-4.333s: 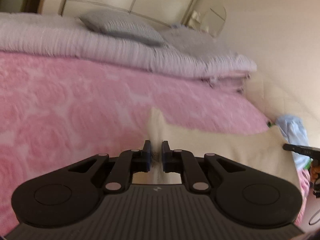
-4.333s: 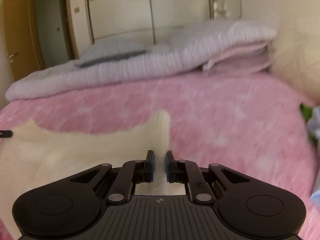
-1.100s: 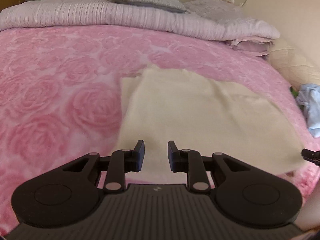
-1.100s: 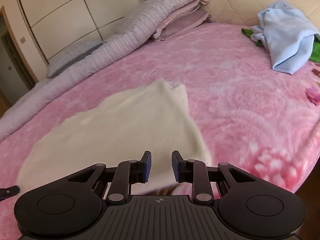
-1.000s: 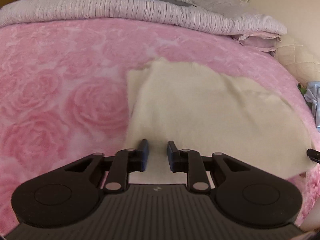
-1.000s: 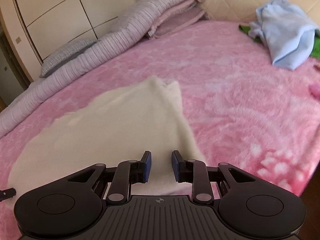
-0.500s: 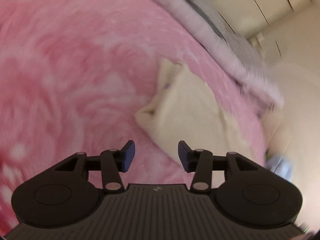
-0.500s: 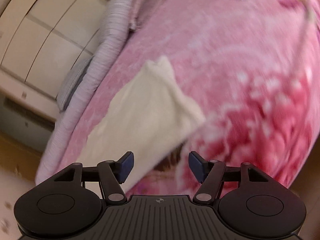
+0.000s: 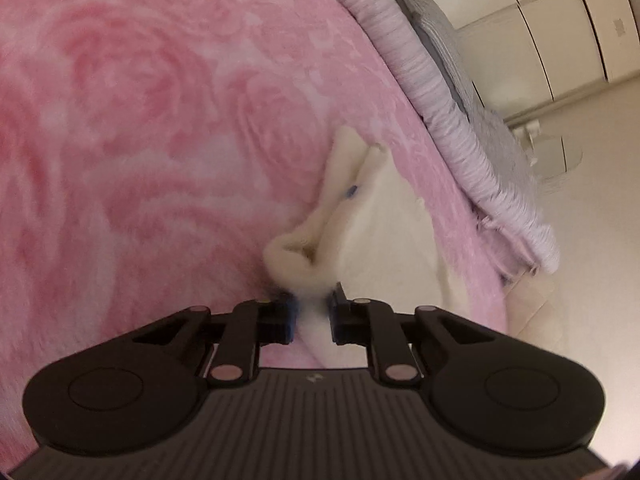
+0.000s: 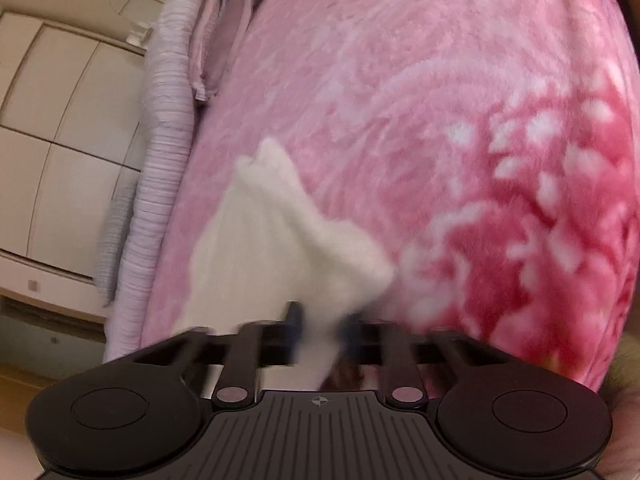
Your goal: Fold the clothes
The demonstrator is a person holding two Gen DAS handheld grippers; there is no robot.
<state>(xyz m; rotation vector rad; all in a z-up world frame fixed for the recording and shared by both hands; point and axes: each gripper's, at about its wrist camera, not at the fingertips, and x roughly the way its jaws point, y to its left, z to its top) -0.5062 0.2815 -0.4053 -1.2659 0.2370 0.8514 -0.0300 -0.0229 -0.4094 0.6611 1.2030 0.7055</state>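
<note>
Bedding fills both views: a pink rose-patterned blanket (image 9: 152,92) covers the bed and serves as the reference surface. Along the blanket's far edge lies a folded lilac striped quilt (image 9: 424,76), with a grey pillow (image 9: 436,28) on top of it, and cream wardrobe doors (image 10: 60,120) stand beyond the quilt. On the blanket, toward its near edge, lies the cream garment (image 9: 384,240), spread flat across the middle and gathered at both near corners. In the left wrist view, the left gripper (image 9: 313,312) has just been closing, and its jaws now stand nearly together with a bunched corner of the garment between them; the blue-faced pads (image 9: 292,308) press the fabric from both sides, and a rolled fold of the garment rises just beyond the fingertips. A small blue tag (image 9: 351,191) shows on the garment farther from the fingers. In the right wrist view, the right gripper (image 10: 320,326) has likewise just been closing, and cream fabric passes between its jaws; the fingertips are blurred, but the cloth is pinched narrow there. The opposite garment corner (image 10: 352,268) fans out on the blanket just beyond these fingers.
</note>
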